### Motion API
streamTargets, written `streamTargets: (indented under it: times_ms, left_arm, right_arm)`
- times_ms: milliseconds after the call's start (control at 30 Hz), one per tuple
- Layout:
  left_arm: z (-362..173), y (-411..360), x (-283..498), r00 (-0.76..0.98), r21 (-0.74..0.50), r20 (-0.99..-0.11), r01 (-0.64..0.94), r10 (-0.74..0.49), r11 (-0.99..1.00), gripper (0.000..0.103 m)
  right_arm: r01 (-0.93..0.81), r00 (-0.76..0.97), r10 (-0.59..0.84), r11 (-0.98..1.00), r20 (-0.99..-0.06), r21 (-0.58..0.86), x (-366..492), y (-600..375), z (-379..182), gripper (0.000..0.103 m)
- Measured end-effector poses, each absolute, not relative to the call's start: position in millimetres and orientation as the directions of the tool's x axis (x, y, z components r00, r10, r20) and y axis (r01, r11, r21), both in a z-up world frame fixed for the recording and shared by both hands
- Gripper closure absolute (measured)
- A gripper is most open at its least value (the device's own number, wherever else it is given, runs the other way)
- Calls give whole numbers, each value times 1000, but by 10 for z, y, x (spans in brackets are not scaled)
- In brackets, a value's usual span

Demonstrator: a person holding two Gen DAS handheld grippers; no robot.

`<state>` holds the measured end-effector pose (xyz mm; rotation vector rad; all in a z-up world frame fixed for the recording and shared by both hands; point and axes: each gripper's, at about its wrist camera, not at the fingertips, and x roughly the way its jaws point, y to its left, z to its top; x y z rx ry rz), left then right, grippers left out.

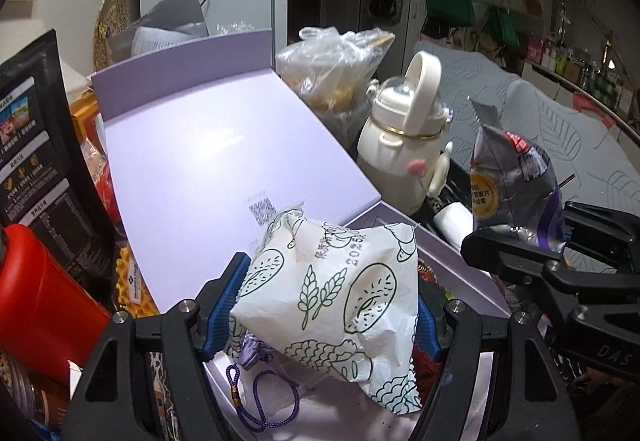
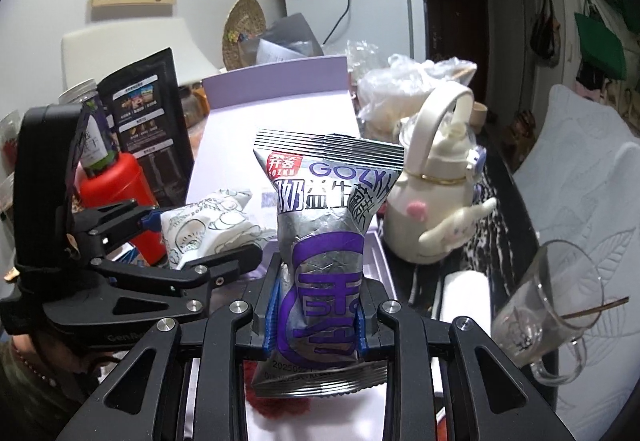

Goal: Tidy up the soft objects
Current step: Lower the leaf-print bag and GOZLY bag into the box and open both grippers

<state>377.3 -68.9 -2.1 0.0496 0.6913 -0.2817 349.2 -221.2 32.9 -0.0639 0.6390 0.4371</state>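
My left gripper (image 1: 328,301) is shut on a white paper bread bag (image 1: 332,297) printed with green wheat and loaf drawings; both blue pads press its sides. It hangs over an open lilac box (image 1: 192,145) whose lid stands raised behind. My right gripper (image 2: 316,317) is shut on a silver and purple snack packet (image 2: 324,241), held upright. That packet (image 1: 508,185) and the right gripper (image 1: 552,261) show at the right of the left wrist view. The bread bag (image 2: 208,233) and left gripper (image 2: 200,241) show at the left of the right wrist view. A purple drawstring pouch (image 1: 256,361) lies under the bread bag.
A cream kettle-shaped bottle (image 1: 404,137) stands right of the box, with a clear plastic bag (image 1: 332,69) behind it. A red canister (image 1: 36,293) and a black pouch (image 1: 36,145) crowd the left. A glass mug (image 2: 552,305) stands at the right.
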Motion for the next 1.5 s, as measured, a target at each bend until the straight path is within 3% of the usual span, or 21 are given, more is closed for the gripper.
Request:
streamTargets:
  times_ms: [1000,1500]
  left_arm:
    - [-472,-744,4145,593,-14,-792,222,-146,975,29]
    - [-503,-738,4191,580,-24,-804,195,-134,981,27]
  right_arm:
    - [-397,637,340,914,-692,84,3750,-2154,-95,75]
    - [-375,609,297,925,-736,63,3833,-2103,-281,74]
